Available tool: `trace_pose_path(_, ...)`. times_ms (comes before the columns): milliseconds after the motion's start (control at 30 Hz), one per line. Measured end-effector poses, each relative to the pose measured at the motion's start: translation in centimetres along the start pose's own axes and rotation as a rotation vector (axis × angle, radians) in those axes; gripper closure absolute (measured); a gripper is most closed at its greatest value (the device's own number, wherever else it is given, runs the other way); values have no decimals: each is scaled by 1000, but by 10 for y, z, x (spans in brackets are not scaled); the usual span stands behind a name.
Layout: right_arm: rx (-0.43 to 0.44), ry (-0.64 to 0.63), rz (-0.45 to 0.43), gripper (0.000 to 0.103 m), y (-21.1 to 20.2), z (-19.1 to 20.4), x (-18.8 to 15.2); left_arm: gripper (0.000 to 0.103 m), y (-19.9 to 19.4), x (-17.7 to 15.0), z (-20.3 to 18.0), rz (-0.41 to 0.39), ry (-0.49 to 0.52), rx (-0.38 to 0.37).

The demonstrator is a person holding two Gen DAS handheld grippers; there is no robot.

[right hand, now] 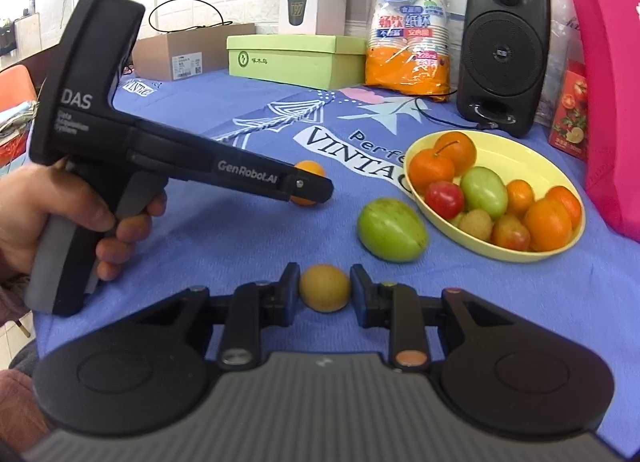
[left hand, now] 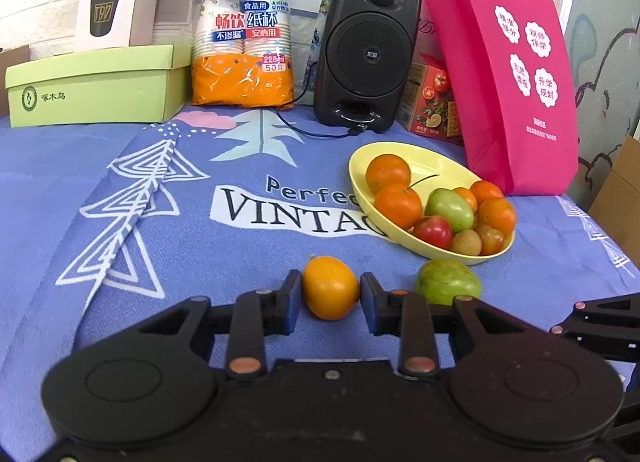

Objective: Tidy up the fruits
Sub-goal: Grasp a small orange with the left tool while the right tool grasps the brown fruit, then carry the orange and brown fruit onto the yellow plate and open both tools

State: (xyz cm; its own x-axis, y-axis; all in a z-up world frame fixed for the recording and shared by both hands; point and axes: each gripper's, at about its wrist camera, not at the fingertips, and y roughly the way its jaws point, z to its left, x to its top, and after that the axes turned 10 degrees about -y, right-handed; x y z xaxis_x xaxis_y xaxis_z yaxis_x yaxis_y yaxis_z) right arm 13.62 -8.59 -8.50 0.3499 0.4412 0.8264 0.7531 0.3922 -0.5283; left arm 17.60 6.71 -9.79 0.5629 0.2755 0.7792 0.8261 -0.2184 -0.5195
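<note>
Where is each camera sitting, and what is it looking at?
Left wrist view: sits on the left claw, looking along it over the blue patterned tablecloth at the small round orange fruit its pads squeeze; only the claw shows.
Right wrist view: sits on the right claw, shut on a small round yellow-brown fruit; the left hand shows too.
Both views share the oval yellow fruit bowl, loose green fruit and black speaker.
</note>
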Motion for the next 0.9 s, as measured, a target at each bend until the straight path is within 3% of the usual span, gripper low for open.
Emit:
trace_pose_path(567, -69, 23, -17, 77, -45, -13, -22, 72, -67, -12, -33, -34, 69, -88)
trace_pose_path(900, -144, -3, -48, 77, -45, -46, -3, 72, -42, 17, -53, -9, 119, -126)
